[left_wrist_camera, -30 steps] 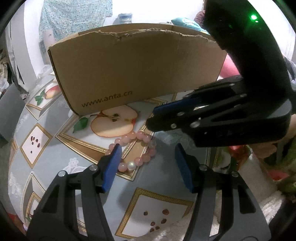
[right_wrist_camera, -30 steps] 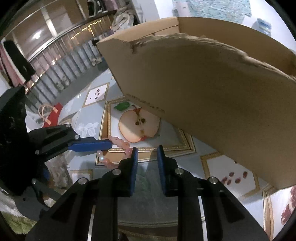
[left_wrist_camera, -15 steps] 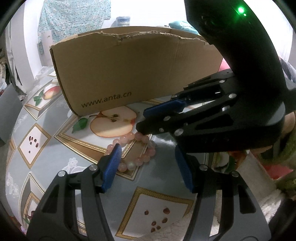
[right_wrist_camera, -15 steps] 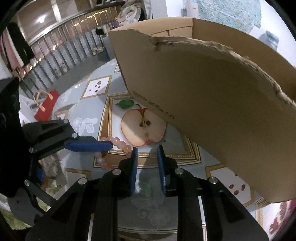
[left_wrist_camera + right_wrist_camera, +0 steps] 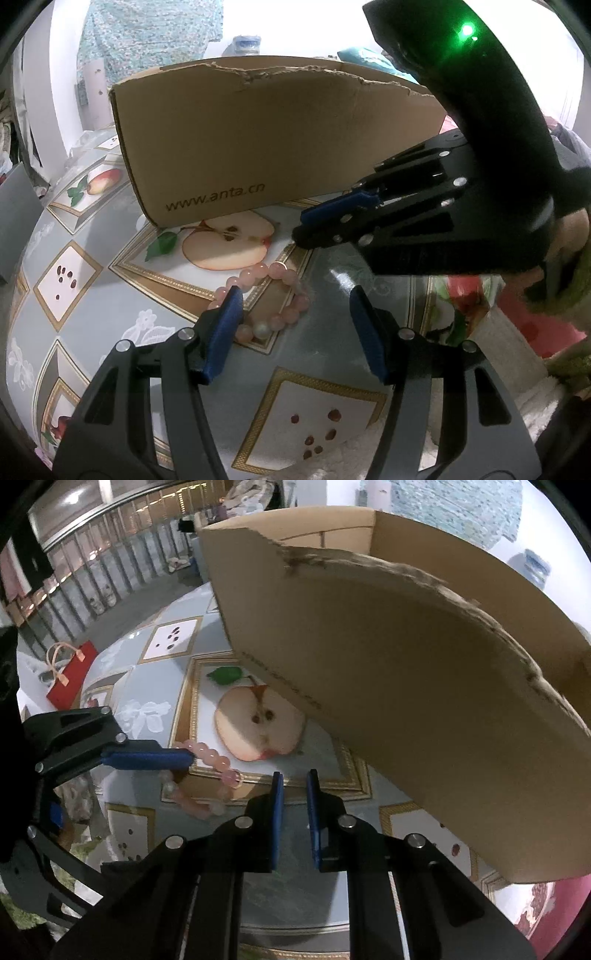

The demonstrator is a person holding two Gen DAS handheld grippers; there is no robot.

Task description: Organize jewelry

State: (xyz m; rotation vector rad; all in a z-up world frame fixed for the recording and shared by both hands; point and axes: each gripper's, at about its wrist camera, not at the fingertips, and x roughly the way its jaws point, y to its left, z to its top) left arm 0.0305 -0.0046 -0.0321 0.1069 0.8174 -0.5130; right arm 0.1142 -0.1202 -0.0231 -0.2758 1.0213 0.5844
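Observation:
A pink bead bracelet [image 5: 271,302] with one white bead lies flat on the patterned tablecloth, in front of the open cardboard box [image 5: 280,144]. My left gripper [image 5: 295,306] is open, with the bracelet's left part by its left finger. My right gripper [image 5: 294,786] has its jaws nearly closed with a narrow empty gap, holding nothing, and hovers just right of the bracelet [image 5: 207,764]. In the left wrist view the right gripper [image 5: 306,230] comes in from the right, above the table between the bracelet and the box. The box [image 5: 424,686] fills the right wrist view.
The round table [image 5: 74,280] carries a grey cloth printed with apple slices and seeds. A red bag [image 5: 70,675] sits on the floor beyond the table's edge. Pink and green fabric [image 5: 535,325] lies at the right.
The right gripper has drawn back to the right and upward, off the bracelet. The bracelet lies where it was. The left gripper stays open and has edged slightly closer.

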